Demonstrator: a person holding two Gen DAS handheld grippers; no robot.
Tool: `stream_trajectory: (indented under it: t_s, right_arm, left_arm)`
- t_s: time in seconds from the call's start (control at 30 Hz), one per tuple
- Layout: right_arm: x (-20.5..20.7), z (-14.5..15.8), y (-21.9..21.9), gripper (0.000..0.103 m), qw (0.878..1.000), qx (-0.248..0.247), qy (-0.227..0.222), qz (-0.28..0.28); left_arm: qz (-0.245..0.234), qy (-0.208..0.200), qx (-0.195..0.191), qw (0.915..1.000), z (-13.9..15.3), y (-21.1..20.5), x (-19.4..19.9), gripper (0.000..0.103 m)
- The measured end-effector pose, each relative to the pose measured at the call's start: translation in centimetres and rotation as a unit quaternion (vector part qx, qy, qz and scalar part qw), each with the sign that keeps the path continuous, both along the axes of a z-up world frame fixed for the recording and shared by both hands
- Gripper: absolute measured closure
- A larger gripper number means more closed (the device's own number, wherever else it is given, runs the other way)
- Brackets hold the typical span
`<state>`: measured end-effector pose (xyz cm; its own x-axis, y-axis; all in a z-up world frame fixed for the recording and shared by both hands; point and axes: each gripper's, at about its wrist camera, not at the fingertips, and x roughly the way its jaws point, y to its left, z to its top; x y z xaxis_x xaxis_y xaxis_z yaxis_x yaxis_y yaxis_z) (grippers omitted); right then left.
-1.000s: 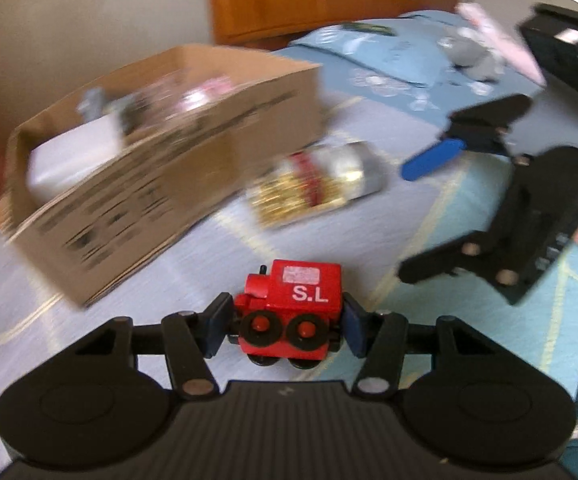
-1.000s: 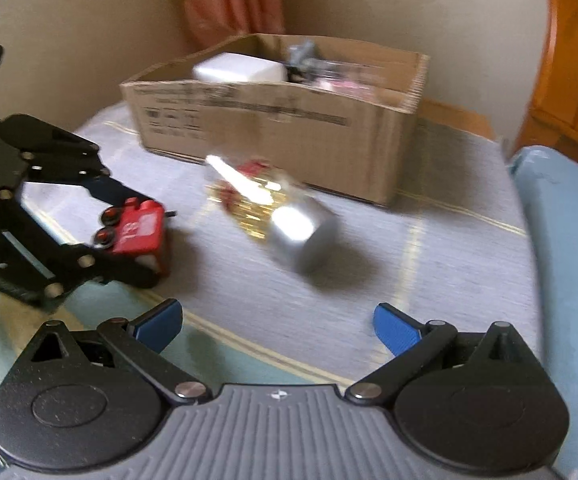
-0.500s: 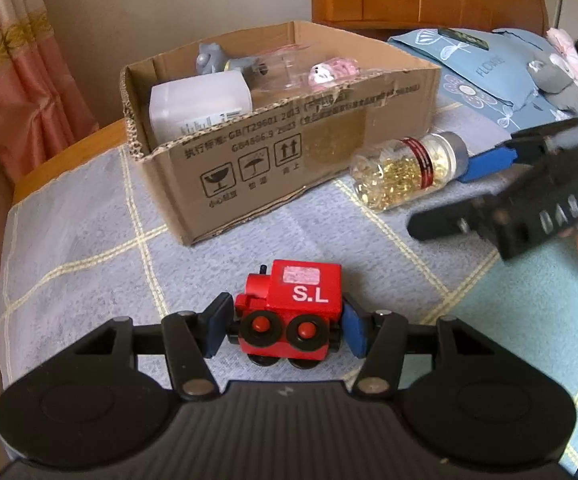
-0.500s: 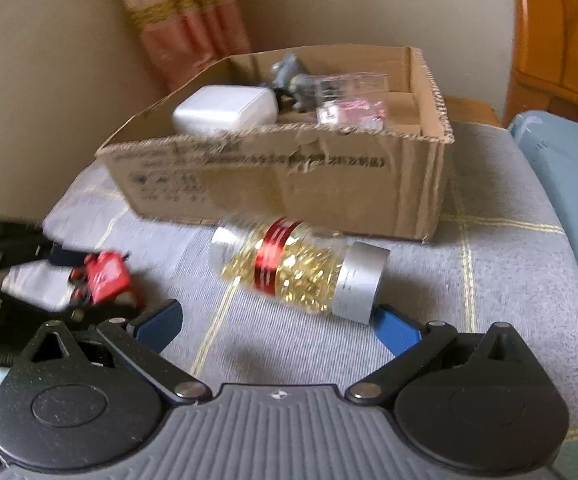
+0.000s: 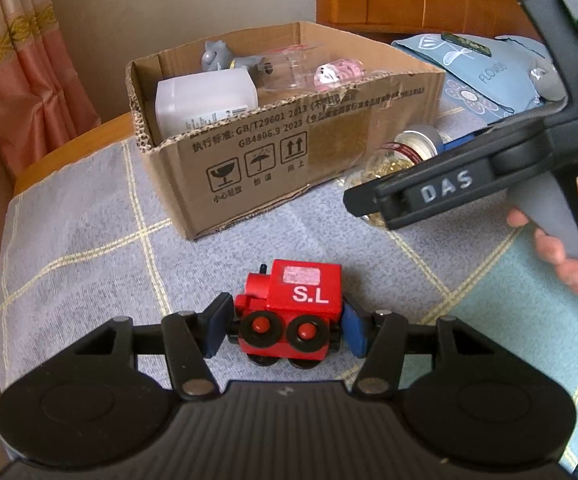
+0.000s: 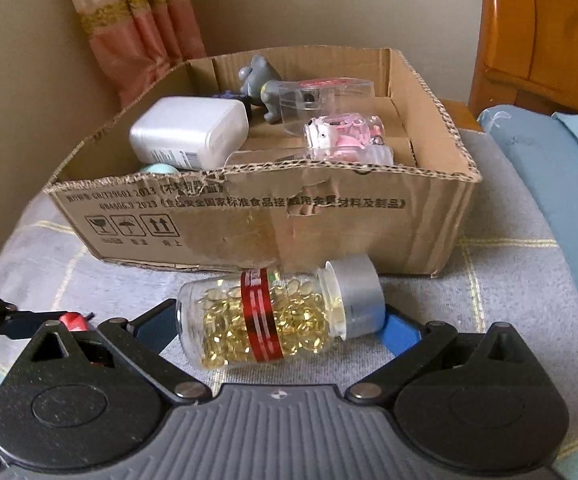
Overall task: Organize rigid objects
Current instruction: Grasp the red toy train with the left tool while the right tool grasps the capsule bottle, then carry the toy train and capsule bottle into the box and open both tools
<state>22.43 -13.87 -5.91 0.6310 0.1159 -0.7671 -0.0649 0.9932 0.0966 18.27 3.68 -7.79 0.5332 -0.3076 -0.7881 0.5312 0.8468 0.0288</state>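
Left gripper (image 5: 285, 330) closed on red toy train (image 5: 293, 314), blue pads against its two ends, wheels toward camera, toy near front edge of checked cloth (image 5: 89, 248). Right gripper (image 6: 277, 330) spread wide, blue fingers (image 6: 399, 334) flanking pill bottle (image 6: 279, 316) without pressing it; whether pads touch glass, not discernible.

Bottle on its side on cloth, long axis crosswise between right-hand fingers, silver cap toward right finger, base toward left. Directly ahead of right gripper, hence nearer that hand than left. Grip likely lengthwise, base to cap.

Beyond bottle, just past it: cardboard box (image 6: 369, 224), open top, already holding white container (image 6: 189, 136), grey figure (image 6: 259, 76), clear cases with pink item (image 6: 341, 136). Box straight ahead of both grippers, toward far edge of cloth. Curtain (image 6: 141, 28) and wooden furniture (image 6: 541, 36) behind.
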Motion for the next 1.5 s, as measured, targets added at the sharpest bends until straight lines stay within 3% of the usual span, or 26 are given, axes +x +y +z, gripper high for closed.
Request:
stream_trajectory:
  t_s: [0.4, 0.77, 0.9, 1.2, 1.5]
  right_arm:
    - [-0.5, -0.4, -1.5, 0.0, 1.0, -0.018, 0.014, -0.018]
    - [-0.2, -0.1, -0.4, 0.0, 0.999, -0.026, 0.011, -0.016]
    - [-0.5, -0.1, -0.6, 0.005, 0.999, -0.037, 0.01, -0.01]
    - [-1.9, 0.4, -1.9, 0.007, 0.997, -0.045, 0.029, 0.059]
    - [-4.4, 4.3, -3.8, 0.007, 0.988, -0.049, 0.033, 0.145]
  left_arm:
    - [0.005, 0.009, -0.005, 0.9999, 0.0, 0.0, 0.0, 0.047]
    - [-0.026, 0.0, 0.018, 0.9995, 0.0, -0.8, 1.0, 0.044]
    - [-0.03, 0.011, 0.013, 0.9994, 0.1, -0.7, 1.1, 0.052]
    - [-0.009, 0.042, 0.003, 0.9991, 1.1, -0.2, 1.0, 0.053]
    - [-0.034, 0.031, 0.003, 0.9989, 5.6, -1.0, 0.1, 0.053]
